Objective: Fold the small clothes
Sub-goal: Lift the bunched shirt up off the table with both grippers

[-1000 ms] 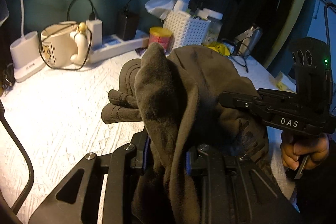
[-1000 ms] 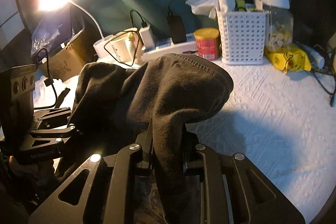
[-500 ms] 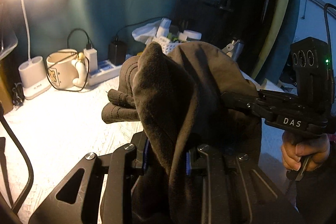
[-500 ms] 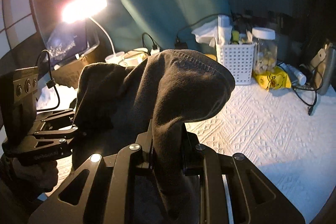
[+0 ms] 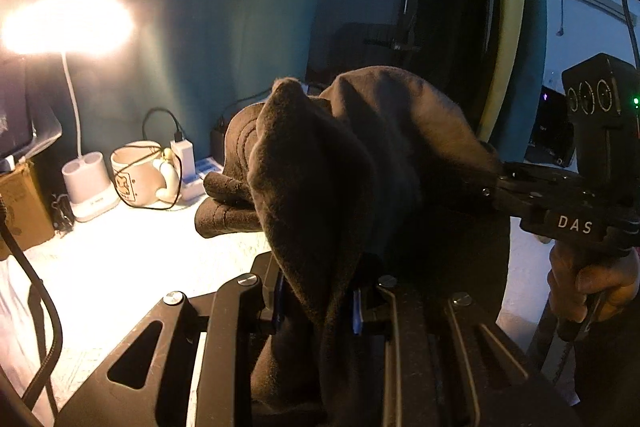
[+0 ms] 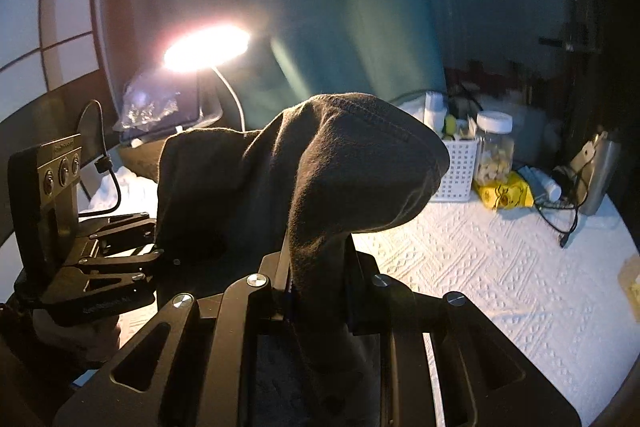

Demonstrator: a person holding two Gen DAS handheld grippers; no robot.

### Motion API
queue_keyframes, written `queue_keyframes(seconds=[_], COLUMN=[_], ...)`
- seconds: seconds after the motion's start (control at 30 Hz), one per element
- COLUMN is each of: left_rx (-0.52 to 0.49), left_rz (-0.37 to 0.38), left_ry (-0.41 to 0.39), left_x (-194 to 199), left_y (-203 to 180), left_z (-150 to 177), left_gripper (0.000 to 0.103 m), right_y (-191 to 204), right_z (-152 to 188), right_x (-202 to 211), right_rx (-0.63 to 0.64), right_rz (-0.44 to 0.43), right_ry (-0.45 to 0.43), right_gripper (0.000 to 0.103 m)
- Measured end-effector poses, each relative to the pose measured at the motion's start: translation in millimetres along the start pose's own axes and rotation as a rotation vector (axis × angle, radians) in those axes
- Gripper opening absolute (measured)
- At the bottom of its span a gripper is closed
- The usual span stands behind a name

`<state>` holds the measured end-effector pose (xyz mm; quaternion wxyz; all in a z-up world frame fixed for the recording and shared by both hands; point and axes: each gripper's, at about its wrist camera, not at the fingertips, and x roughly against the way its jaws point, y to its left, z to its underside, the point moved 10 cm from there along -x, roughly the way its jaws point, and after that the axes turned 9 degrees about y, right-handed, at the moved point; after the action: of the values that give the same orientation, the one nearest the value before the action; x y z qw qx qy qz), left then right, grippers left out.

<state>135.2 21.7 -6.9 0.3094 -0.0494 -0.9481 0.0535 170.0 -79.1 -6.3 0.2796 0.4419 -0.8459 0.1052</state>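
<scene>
Seen from the left wrist, the left gripper [image 5: 318, 303] has its jaws clamped on a dark brown garment [image 5: 360, 163] held above the white-covered table [image 5: 112, 259], while from the right wrist the right gripper [image 6: 316, 291] pinches the same cloth's hemmed edge, lamp [image 6: 206, 47] glowing behind.

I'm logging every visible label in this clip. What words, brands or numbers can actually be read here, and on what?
"DAS": white letters on the side of the black right claw, left wrist view.
Raised lettering on the black left claw, right wrist view: too dim to read.
Small print on the white lamp base: too small to read.
Dark print on the cream ceramic mug: no legible word.
Yellow packet: markings blurred.
</scene>
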Motion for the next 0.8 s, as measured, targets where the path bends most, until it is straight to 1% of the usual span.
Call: queue_keyframes(seconds=[0.37, 0.47, 0.5, 0.67, 0.8], left_rx=[-0.021, -0.030, -0.033, -0.042, -0.041], left_rz=[0.002, -0.009, -0.011, -0.028, -0.051], left_ry=[-0.123, -0.154, -0.162, -0.230, -0.291], left_x=[55, 71, 79, 112, 137], left_y=[-7, -9, -15, -16, -12], left_z=[-6, -9, -7, -12, -10], left_gripper=[0.022, 0.022, 0.022, 0.022, 0.022], right_y=[37, 50, 56, 80, 101], right_z=[-12, -15, -17, -26, -31], right_x=[49, 63, 68, 91, 102], right_rx=[0.084, 0.124, 0.133, 0.170, 0.216], right_rz=[0.032, 0.053, 0.054, 0.052, 0.048], right_ry=[-0.103, -0.136, -0.149, -0.209, -0.241], right_gripper=[0.019, 0.019, 0.019, 0.019, 0.019])
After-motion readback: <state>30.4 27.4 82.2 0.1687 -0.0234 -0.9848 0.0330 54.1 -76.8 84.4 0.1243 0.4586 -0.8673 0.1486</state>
